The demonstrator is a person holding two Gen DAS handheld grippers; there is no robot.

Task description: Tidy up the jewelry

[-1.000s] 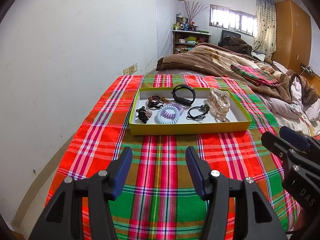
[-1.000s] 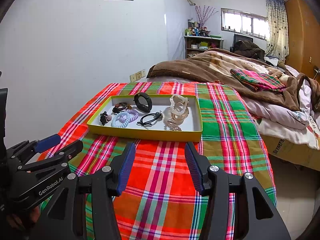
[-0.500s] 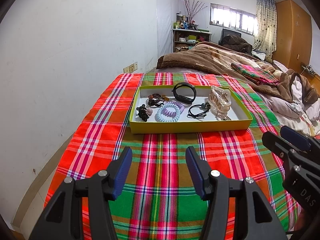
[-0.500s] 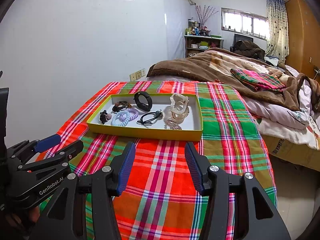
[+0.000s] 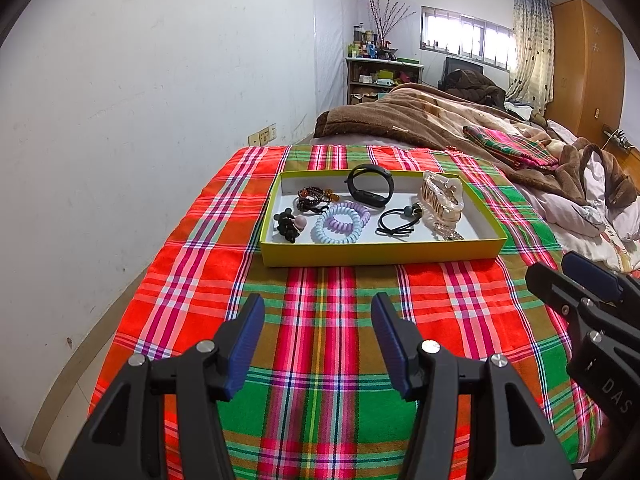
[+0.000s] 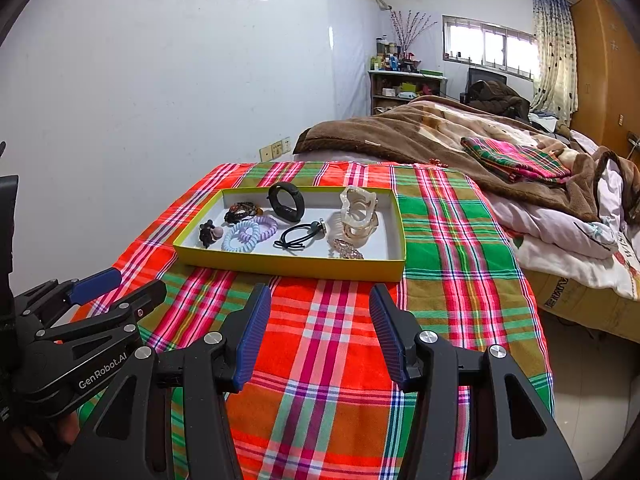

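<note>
Sitting on the plaid-covered bed, one yellow-sided tray already holds every piece: one clear claw clip, one black band, two coil hair ties, one black elastic, one beaded bracelet, one bobble tie, one sparkly clip. That fits tidied or waiting. Left claw and right claw hang wide, empty.

A shallow yellow tray with a white floor sits flat on the plaid cloth; inside, a black bead cluster with a pink ball lies at its left end; a brown beaded tie behind it; pale blue and lilac spiral hair ties overlap mid-tray; a black band stands upright at the back; a black elastic lies beside a translucent claw clip; a glittery clip lies in front of the claw clip
</note>
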